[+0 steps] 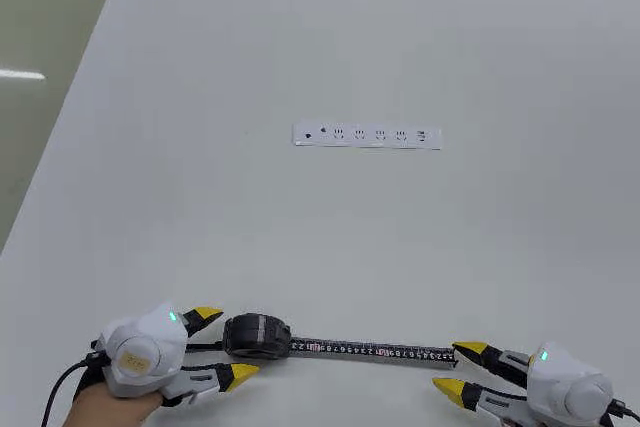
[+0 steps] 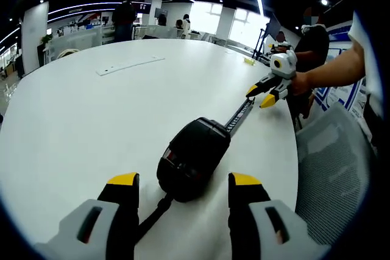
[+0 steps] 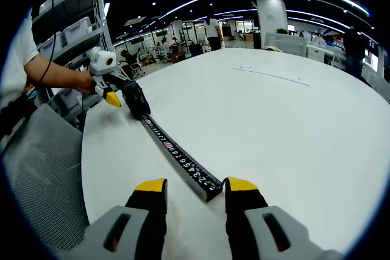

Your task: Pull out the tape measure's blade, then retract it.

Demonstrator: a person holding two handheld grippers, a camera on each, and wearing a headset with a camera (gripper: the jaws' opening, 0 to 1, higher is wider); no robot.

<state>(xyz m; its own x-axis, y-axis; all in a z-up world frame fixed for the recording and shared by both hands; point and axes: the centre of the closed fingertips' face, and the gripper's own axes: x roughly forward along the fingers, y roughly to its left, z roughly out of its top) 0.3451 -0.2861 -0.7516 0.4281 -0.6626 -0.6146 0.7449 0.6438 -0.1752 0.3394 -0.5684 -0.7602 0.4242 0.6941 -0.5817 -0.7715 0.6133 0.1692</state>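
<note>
Blade [image 1: 370,351] lies along near edge of table [image 1: 300,47], wide surface beyond.

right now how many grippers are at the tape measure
2. The left gripper at the tape measure case, jaws open beside it; the right gripper at the free end of the blade, jaws open.

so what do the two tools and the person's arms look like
Both the left tool and the right tool have rounded white bodies, black jaws capped with yellow tips, and a small green light on top. A black cable runs from the left one. The person wears a white short sleeve.
</note>
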